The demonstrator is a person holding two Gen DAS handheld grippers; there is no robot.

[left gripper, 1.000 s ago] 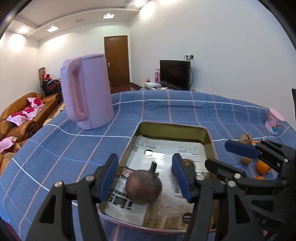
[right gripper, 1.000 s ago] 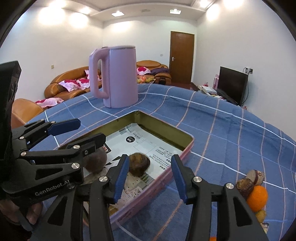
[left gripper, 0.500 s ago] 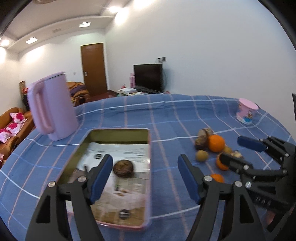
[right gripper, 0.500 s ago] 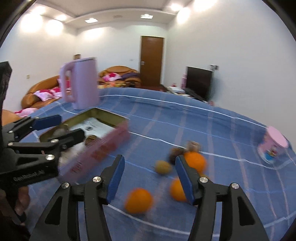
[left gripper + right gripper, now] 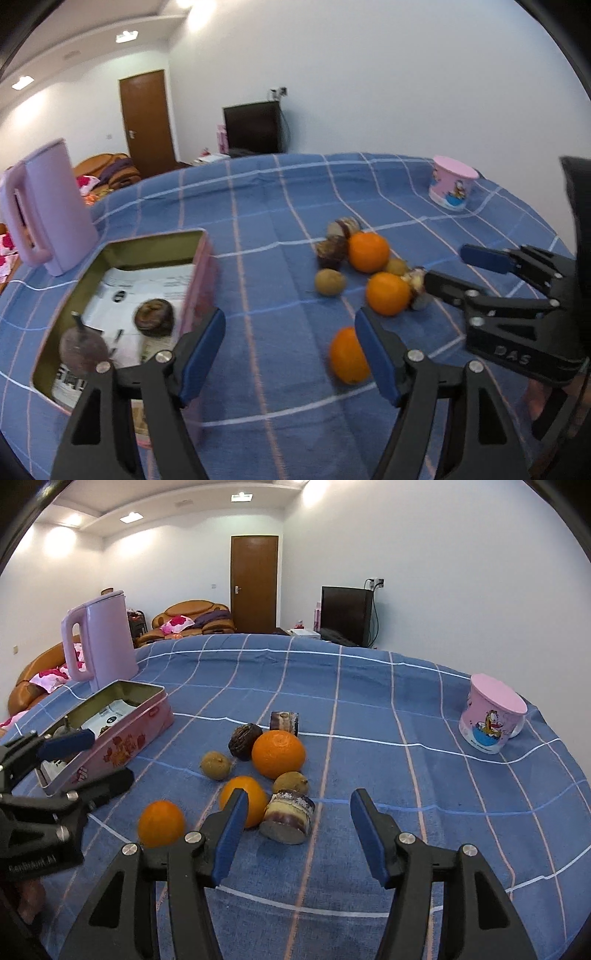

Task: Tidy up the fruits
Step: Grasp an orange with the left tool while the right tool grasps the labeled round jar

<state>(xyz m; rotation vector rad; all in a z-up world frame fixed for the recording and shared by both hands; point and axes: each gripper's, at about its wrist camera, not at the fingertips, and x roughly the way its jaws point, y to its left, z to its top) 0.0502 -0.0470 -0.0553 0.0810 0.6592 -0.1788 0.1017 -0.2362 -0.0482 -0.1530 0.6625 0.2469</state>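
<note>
Both the left gripper (image 5: 290, 354) and right gripper (image 5: 295, 834) hung wide open and empty above the fruit pile (image 5: 266, 768) beside the tin (image 5: 107, 731). Best, I judged, to straddle one orange (image 5: 161, 823) squarely, then close gently.

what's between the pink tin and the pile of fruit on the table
Only bare blue checked tablecloth. In the right wrist view the pink tin sits apart from the fruit pile, nothing lying between; the left wrist view shows the same gap.
</note>
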